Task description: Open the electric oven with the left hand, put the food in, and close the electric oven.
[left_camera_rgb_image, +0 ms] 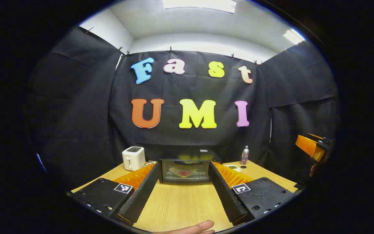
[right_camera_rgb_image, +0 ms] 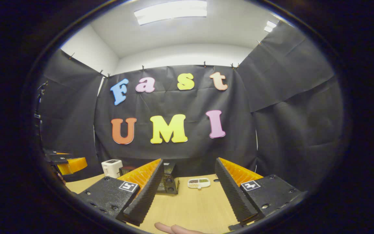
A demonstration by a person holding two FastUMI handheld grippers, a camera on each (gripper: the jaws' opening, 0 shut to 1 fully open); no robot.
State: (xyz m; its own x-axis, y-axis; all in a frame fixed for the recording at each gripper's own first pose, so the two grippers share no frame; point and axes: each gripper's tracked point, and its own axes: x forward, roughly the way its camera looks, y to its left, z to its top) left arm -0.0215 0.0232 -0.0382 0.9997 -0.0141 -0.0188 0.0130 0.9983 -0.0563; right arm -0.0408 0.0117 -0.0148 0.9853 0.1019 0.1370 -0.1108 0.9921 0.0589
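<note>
Broadly, a light wooden table carries everything, and the black electric oven is the biggest thing standing on it, at the far edge against the cloth wall. In the left gripper view it sits straight ahead, framed between that gripper's two fingers, its long axis running across the line of sight. Its glass door looks closed, and something pale with a reddish patch shows behind the glass, probably food on a dish, though it is too small to be sure.

The left gripper is held low over the table with its jaws spread wide and nothing between them; the oven lies well beyond the fingertips. The right gripper is likewise wide open and empty. In its view the oven sits left of centre, partly hidden behind its left finger, so the left gripper is the one squarely lined up with the door. That suits the task, which gives the opening to the left hand; the coming move appears to be a straight reach forward to the door's top edge.

A white toaster stands left of the oven. A slim bottle stands to its right. A small white divided tray lies ahead of the right gripper.
</note>
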